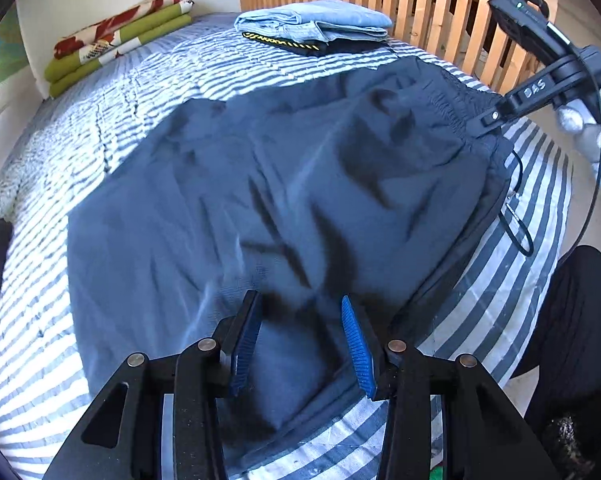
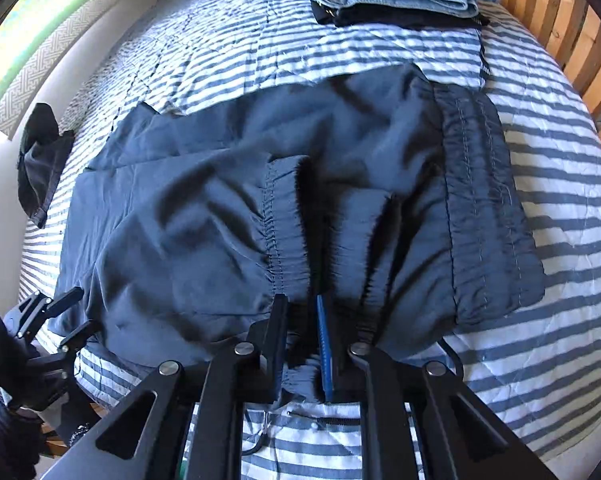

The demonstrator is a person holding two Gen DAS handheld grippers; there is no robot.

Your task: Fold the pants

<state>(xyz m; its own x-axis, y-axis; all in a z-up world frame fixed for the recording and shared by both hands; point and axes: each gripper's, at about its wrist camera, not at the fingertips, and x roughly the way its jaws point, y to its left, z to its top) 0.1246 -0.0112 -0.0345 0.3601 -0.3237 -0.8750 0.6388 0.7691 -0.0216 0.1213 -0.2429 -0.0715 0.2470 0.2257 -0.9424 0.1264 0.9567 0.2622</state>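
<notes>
The right gripper (image 2: 302, 336) is clamped on the pants (image 2: 228, 216) at the waistband (apparently); the left gripper (image 1: 300, 336) hangs parted over cloth, legs running leftward.

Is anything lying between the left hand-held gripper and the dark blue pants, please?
Nothing visible does: the left hand-held gripper hangs open directly over the dark blue pants, with only bare fabric between and beneath its pads.

Left gripper (image 1: 300, 336) points steeply down, jaws apart; right gripper (image 2: 302, 338) points down, jaws pinching cloth
</notes>
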